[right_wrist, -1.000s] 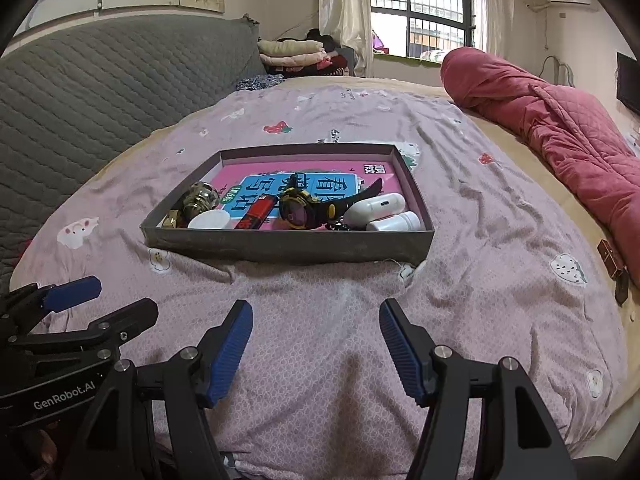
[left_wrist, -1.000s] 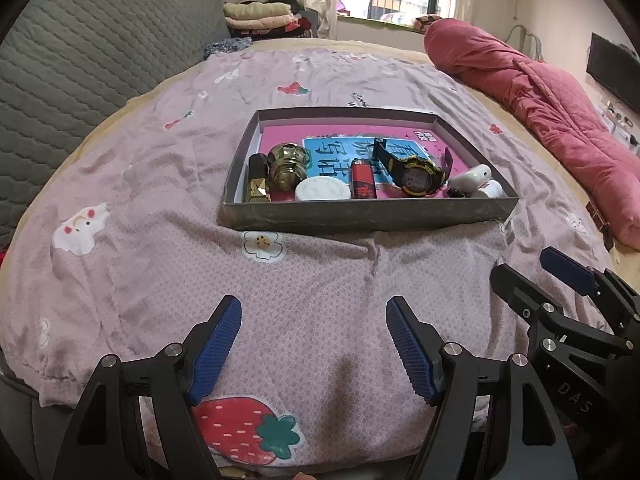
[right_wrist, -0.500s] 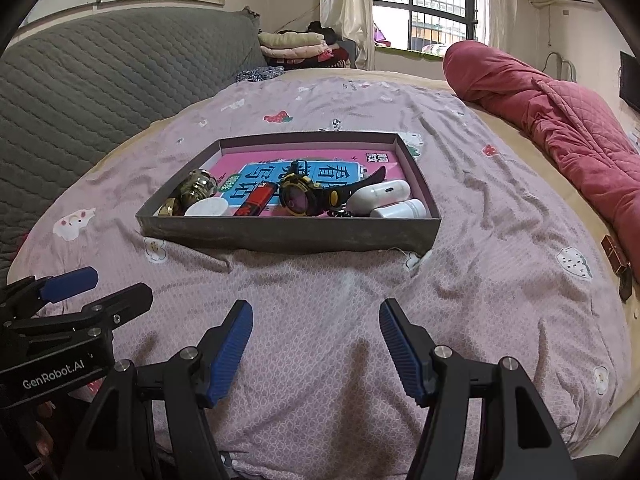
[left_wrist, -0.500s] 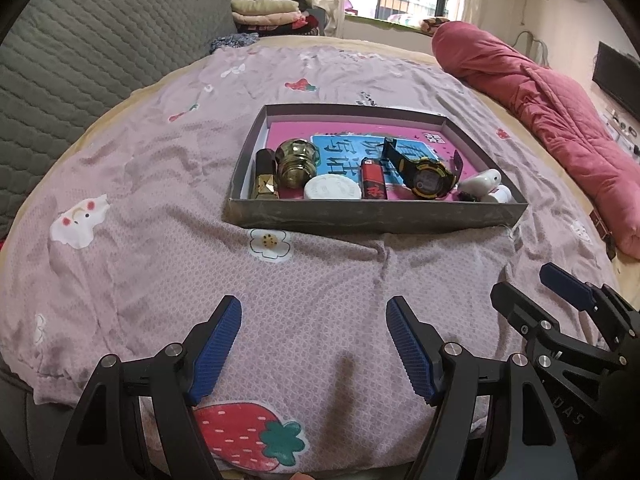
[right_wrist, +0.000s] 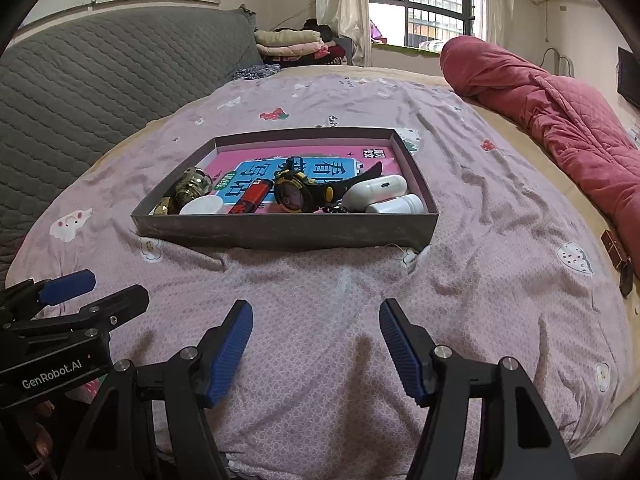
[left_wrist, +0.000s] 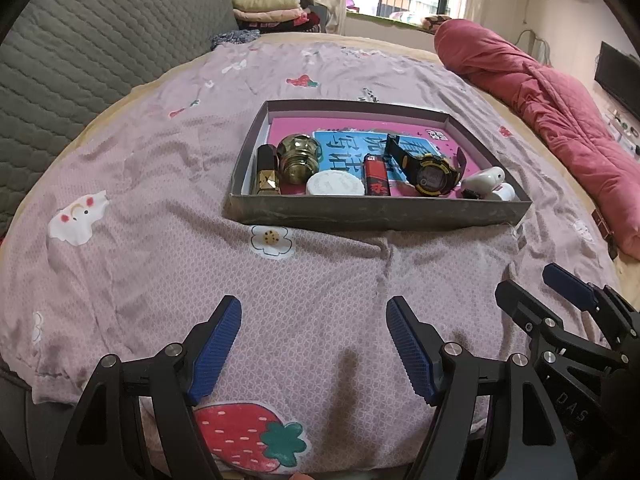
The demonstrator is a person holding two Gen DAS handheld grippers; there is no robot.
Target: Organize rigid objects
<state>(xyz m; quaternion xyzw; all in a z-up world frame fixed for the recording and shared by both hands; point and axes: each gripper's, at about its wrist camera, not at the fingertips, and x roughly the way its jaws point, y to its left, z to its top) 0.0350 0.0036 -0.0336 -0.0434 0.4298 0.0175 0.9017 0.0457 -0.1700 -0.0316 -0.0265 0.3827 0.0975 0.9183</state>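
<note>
Bedspread (left_wrist: 160, 208), filled tray (left_wrist: 376, 212); window (right_wrist: 420, 0) clearer from right; both tongs (left_wrist: 314, 344) (right_wrist: 316, 344) wide open, empty

One grey tray (left_wrist: 376, 211) sits on the bed (left_wrist: 168, 208). Inside it lie one pink-and-blue booklet (left_wrist: 352, 148), one black-and-gold lipstick (left_wrist: 266, 172), one brass-coloured round jar (left_wrist: 299, 159), one white round lid or tin (left_wrist: 335, 184), one red lighter (left_wrist: 375, 175), one black-and-yellow wristwatch (left_wrist: 430, 168), one white earbud case (right_wrist: 375, 192) and one small white bottle (right_wrist: 396, 204). That makes eight things in one tray.
</note>
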